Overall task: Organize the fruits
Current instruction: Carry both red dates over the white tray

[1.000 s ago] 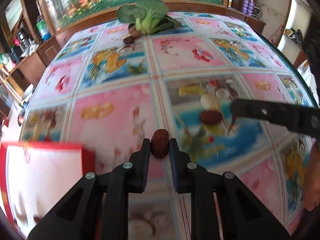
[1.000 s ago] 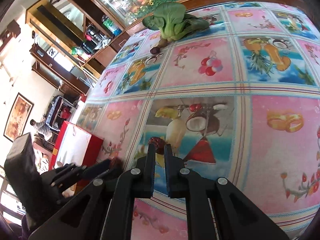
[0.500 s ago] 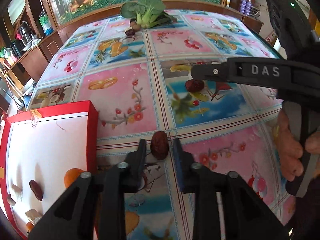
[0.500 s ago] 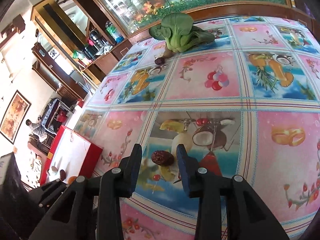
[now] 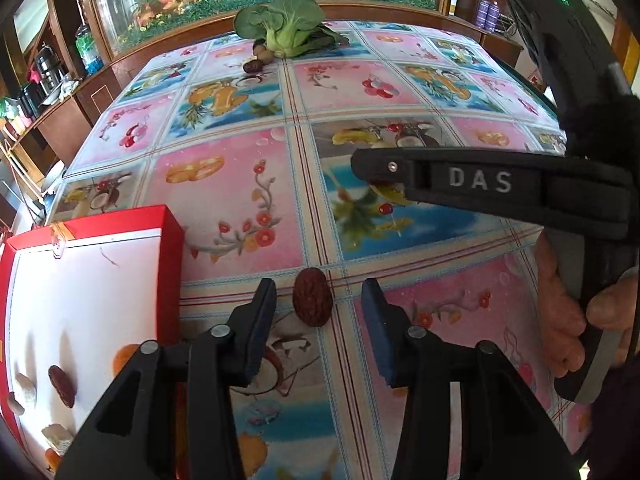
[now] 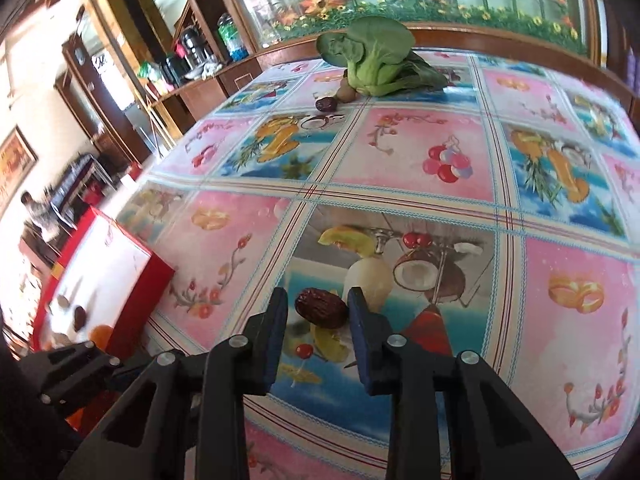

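Note:
A wrinkled red date (image 5: 312,298) lies on the fruit-print tablecloth between the fingers of my left gripper (image 5: 319,289). Its jaws are opening, with a gap on each side of the date. A second red date (image 6: 320,308) lies between the fingers of my right gripper (image 6: 318,298). Those jaws are closing; the date sits close to the right pad, and a gap shows at the left pad. The red box (image 5: 172,240) with a white floor stands left of both grippers. It holds a date, orange fruit and pale pieces.
A bok choy (image 5: 288,28) lies at the table's far edge, with another date (image 5: 253,67) and a brown round fruit beside it. A hand (image 5: 560,320) holds the right gripper's handle at the right. A wooden cabinet and shelves stand behind the table.
Both grippers were shut on their dates a second ago; both jaws now stand apart. The left jaws keep widening; the right ones opened wide, then narrowed. The left view pulled back, revealing the red box.

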Demonstrator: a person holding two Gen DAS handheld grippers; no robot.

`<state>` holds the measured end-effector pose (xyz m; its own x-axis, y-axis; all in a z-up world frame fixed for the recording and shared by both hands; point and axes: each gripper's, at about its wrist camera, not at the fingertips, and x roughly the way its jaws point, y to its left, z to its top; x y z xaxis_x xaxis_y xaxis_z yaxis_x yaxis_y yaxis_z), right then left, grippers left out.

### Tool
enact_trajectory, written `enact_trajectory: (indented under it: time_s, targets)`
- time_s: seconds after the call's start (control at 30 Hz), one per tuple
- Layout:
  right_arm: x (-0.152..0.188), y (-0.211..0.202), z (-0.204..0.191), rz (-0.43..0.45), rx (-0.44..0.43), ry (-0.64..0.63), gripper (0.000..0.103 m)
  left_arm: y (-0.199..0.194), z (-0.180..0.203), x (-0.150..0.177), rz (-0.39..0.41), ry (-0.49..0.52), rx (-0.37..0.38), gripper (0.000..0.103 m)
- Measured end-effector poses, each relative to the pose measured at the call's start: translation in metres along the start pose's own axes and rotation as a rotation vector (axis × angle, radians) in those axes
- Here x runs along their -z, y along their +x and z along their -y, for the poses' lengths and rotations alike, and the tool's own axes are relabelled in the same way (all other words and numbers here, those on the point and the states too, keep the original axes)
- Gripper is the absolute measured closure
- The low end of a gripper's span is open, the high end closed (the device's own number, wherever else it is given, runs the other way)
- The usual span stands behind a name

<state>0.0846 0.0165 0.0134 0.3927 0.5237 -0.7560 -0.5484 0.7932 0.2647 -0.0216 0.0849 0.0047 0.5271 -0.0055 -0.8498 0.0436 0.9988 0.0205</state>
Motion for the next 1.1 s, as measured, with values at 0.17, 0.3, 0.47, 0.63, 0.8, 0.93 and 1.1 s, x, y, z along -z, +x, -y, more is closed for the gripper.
enact_trajectory:
  time_s: [0.17, 0.3, 0.47, 0.63, 0.8, 0.93, 1.1]
  targets:
    - [0.002, 0.0, -0.003, 0.007, 0.024, -0.02, 0.077, 0.0, 0.0, 0.001, 0.007, -0.013, 0.01, 0.064]
    - [0.002, -0.001, -0.002, 0.0, 0.022, -0.008, 0.077, 0.0, 0.001, 0.001, 0.014, -0.014, 0.012, 0.068]
    - [0.003, -0.003, -0.003, -0.006, 0.026, -0.013, 0.077, -0.001, 0.001, 0.002, 0.024, -0.035, 0.004, 0.08]
    - [0.004, -0.003, -0.003, -0.005, 0.027, -0.02, 0.077, -0.005, 0.003, 0.008, 0.039, -0.045, -0.035, 0.081]
    - [0.005, -0.004, -0.004, -0.002, 0.034, -0.025, 0.077, -0.013, 0.003, 0.02, 0.066, -0.062, -0.094, 0.081]
    - [0.007, -0.005, -0.006, 0.003, 0.039, -0.03, 0.077, -0.023, 0.001, 0.031, 0.093, -0.067, -0.122, 0.081]
    - [0.009, -0.007, -0.006, 0.001, 0.034, -0.017, 0.078, -0.033, -0.002, 0.04, 0.108, -0.081, -0.131, 0.081]
